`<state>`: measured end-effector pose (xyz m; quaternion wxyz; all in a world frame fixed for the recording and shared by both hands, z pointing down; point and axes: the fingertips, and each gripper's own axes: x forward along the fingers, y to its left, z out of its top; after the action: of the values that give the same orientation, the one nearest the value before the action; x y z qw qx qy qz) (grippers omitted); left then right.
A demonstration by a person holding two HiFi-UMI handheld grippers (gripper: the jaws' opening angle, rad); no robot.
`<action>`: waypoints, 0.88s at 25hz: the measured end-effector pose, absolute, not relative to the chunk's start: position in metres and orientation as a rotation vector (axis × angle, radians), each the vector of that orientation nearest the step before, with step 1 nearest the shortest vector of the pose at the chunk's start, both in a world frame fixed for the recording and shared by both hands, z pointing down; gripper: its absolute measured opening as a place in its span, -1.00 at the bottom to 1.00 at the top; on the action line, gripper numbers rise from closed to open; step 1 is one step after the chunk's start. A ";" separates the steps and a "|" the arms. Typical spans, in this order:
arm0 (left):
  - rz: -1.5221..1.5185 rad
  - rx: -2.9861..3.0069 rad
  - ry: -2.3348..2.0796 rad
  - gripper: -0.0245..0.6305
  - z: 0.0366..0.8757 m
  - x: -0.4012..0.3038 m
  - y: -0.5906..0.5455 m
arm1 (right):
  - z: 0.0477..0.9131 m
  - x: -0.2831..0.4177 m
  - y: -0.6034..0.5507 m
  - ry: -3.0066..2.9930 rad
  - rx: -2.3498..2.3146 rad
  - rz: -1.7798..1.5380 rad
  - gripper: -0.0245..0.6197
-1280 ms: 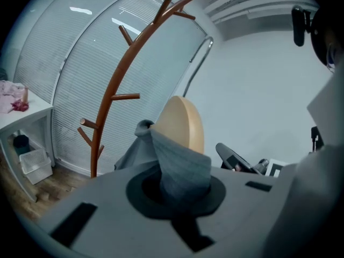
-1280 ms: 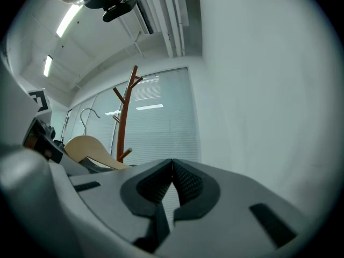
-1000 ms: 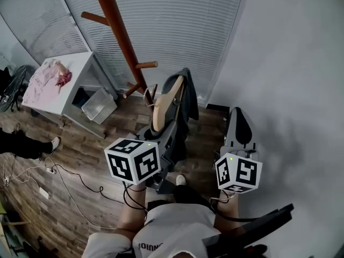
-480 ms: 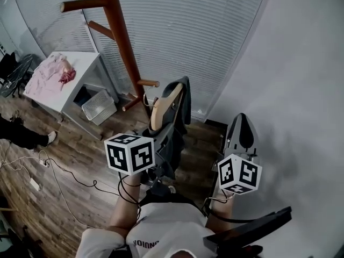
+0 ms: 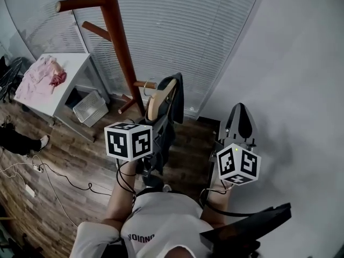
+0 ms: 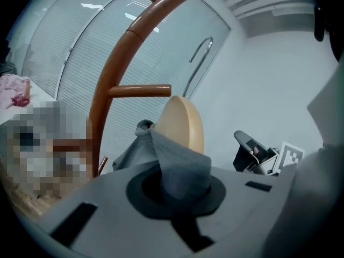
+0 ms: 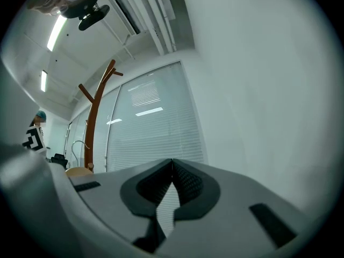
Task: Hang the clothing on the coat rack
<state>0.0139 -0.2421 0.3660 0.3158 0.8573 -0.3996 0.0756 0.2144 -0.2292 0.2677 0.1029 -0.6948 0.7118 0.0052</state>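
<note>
My left gripper (image 5: pixel 161 123) is shut on a dark grey garment (image 5: pixel 178 98) that hangs over a wooden hanger (image 5: pixel 156 102) with a metal hook (image 6: pixel 200 55). In the left gripper view the grey cloth (image 6: pixel 180 165) is pinched between the jaws, with the hanger (image 6: pixel 183 123) just behind it. The brown coat rack (image 5: pixel 119 42) stands right in front, and a lower peg (image 5: pixel 144 84) is next to the hanger's hook. My right gripper (image 5: pixel 239 120) is shut and holds nothing, off to the right near the white wall. The rack (image 7: pixel 92 122) shows far left in the right gripper view.
A white table (image 5: pixel 73 69) at the left carries pink clothing (image 5: pixel 38 77), and a white wire basket (image 5: pixel 88 107) sits under it. Closed blinds (image 5: pixel 183 31) cover the window behind the rack. Cables (image 5: pixel 54 165) lie on the wooden floor. A person's leg (image 5: pixel 19 138) is at the far left.
I have moved nearer to the rack. The left gripper has carried the hanger and garment up and forward, so the hook is now beside the lower peg. The right gripper stayed shut.
</note>
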 end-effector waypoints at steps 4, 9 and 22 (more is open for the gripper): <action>0.205 2.243 -1.048 -0.87 0.375 0.009 -0.243 | 0.268 0.206 -0.227 2.125 -2.029 0.011 -0.86; 0.244 2.244 -1.060 -0.87 0.383 0.006 -0.247 | 0.268 0.194 -0.228 2.137 -2.024 0.028 -0.86; 0.285 2.239 -1.082 -0.87 0.394 0.002 -0.254 | 0.252 0.174 -0.227 2.180 -1.975 0.102 -0.86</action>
<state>0.0015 -0.2545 0.3945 0.3137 0.8494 -0.4105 0.1079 0.1735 -0.2269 0.2519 0.0990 -0.6677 0.7371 0.0343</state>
